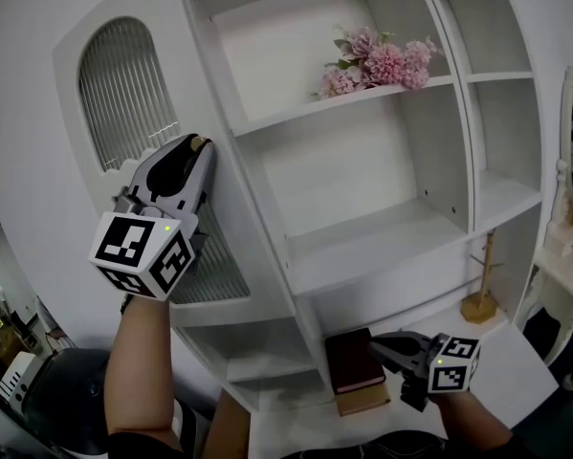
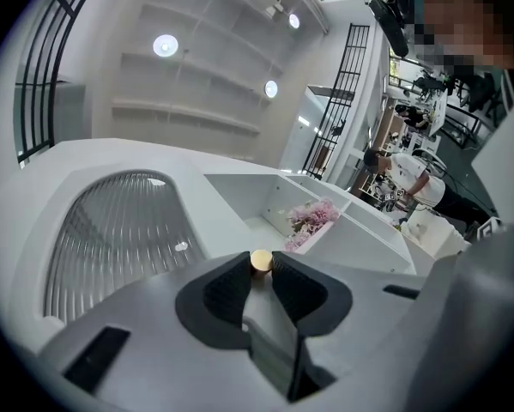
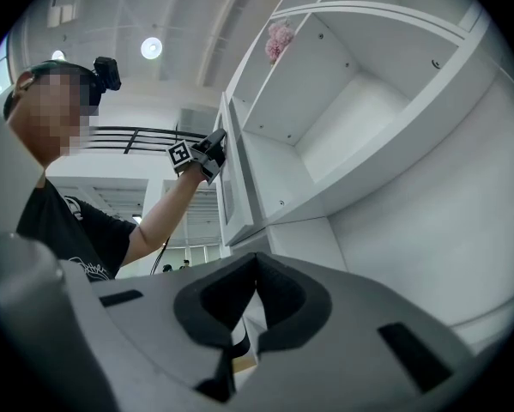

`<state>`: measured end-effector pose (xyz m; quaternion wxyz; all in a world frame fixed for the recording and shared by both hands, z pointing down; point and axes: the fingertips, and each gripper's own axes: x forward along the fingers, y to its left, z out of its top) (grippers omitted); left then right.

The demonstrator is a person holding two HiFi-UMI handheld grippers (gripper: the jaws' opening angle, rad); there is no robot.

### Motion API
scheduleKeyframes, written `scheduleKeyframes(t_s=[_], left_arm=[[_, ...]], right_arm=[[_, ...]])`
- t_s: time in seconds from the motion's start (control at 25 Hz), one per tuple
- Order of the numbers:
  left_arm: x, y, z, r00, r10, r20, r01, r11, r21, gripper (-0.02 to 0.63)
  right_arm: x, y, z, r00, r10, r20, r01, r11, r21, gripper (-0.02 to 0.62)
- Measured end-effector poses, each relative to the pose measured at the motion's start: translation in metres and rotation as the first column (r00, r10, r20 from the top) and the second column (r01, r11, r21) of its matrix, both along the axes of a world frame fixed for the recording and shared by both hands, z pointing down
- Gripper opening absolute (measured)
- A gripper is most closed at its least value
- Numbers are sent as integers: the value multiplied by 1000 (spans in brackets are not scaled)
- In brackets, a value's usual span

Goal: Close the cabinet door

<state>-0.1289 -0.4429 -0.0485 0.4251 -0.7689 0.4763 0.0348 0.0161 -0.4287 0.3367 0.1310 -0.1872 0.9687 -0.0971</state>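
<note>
- Step in hand: closing swing of the door (image 1: 71, 113). Judged under way, not finished.
- Left gripper (image 1: 198, 149) is raised at the door's right edge, jaws clamped on the small gold knob (image 1: 201, 142).
- Left gripper view confirms: the knob (image 2: 261, 260) sits pinched between the two dark jaw tips of the left gripper (image 2: 262, 270), nothing else in them.
- Right gripper (image 1: 377, 345) hangs low and near, right of centre, just beside the books (image 1: 353, 361). It touches nothing I can see.
- Right gripper view: the right gripper (image 3: 255, 264) has its jaw tips together with nothing between them. It takes no part in this step.
- Door location: left of the open shelves (image 1: 363, 256), between them and the scene's left edge. Its knob edge lies close to the left upright of the shelf bay.
- From the right gripper view the door stands out a little from the cabinet front, so I judge it ajar. How far from shut I cannot tell.
- Door appearance: white frame, arch-topped pane (image 1: 123, 89) of ribbed glass, a second ribbed pane lower down, partly behind the left gripper.
- Pink flowers (image 1: 382, 65) lie on an upper shelf, far right of the door, clear of its swing.
- Next move, as a judgement: keep the pinch on the knob and push the door's free edge away, toward the cabinet, until it seats flush, then let go.
- Risk: the knob is small and round, so the jaws could slip off if the push goes off-axis.
</note>
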Motion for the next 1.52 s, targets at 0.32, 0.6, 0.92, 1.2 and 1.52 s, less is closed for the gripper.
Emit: scheduleKeyframes(t_s=[0.32, 0.6, 0.92, 1.2, 1.52], left_arm=[[-1, -27, 0, 997, -72, -10, 72, 997, -24, 80], [-3, -31, 1, 995, -97, -24, 97, 995, -37, 80], [-3, -33, -1, 991, -129, -25, 127, 989, -80, 87], [-5, -17, 4, 990, -134, -42, 130, 988, -78, 179], [-9, 33, 76, 994, 2, -111, -23, 982, -185, 183]], right_arm=[[7, -6, 6, 1000, -26, 9, 26, 1000, -13, 5], [14, -5, 13, 998, -61, -18, 60, 998, -31, 5], [30, 3, 16, 998, -54, -41, 53, 998, -34, 5], [26, 28, 13, 997, -55, -52, 54, 998, -27, 5], [21, 73, 13, 994, -30, -105, 29, 999, -13, 5]])
